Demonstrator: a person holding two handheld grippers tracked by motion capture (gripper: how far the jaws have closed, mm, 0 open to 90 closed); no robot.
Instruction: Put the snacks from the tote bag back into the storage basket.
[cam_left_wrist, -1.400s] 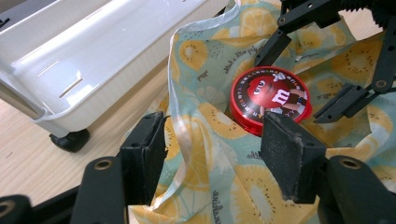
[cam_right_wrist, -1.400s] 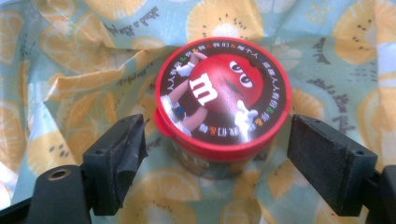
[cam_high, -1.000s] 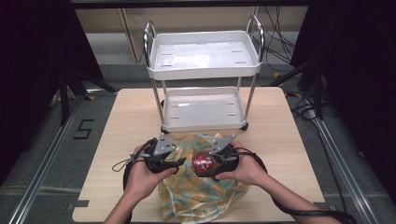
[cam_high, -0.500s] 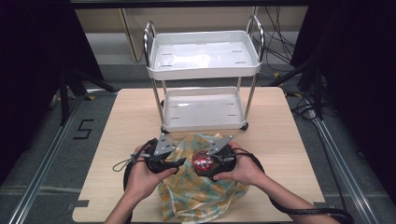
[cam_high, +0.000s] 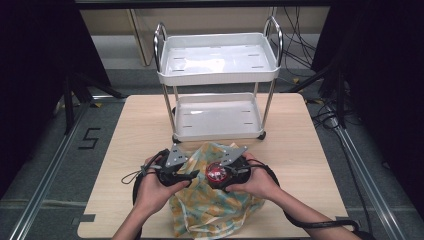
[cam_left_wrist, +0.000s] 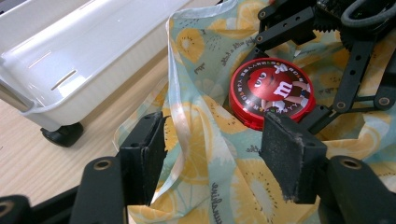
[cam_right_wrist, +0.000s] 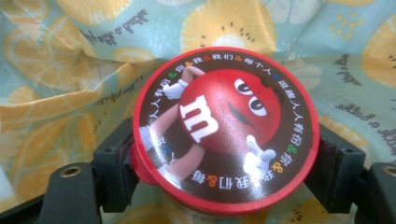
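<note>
The right gripper (cam_right_wrist: 224, 186), jaws just closing, clamps the round red candy tin (cam_right_wrist: 226, 128) over the lemon-printed fabric bag (cam_left_wrist: 205, 154), whose rim the left gripper (cam_left_wrist: 215, 154) straddles wide-jawed, seemingly to hold its mouth open.

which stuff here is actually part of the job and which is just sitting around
In the job:
- round red candy tin, between the right gripper jaws
- lemon-print bag, its edge between the open left gripper jaws

Lying about:
- white two-tier trolley, both trays bare
- wooden table
</note>
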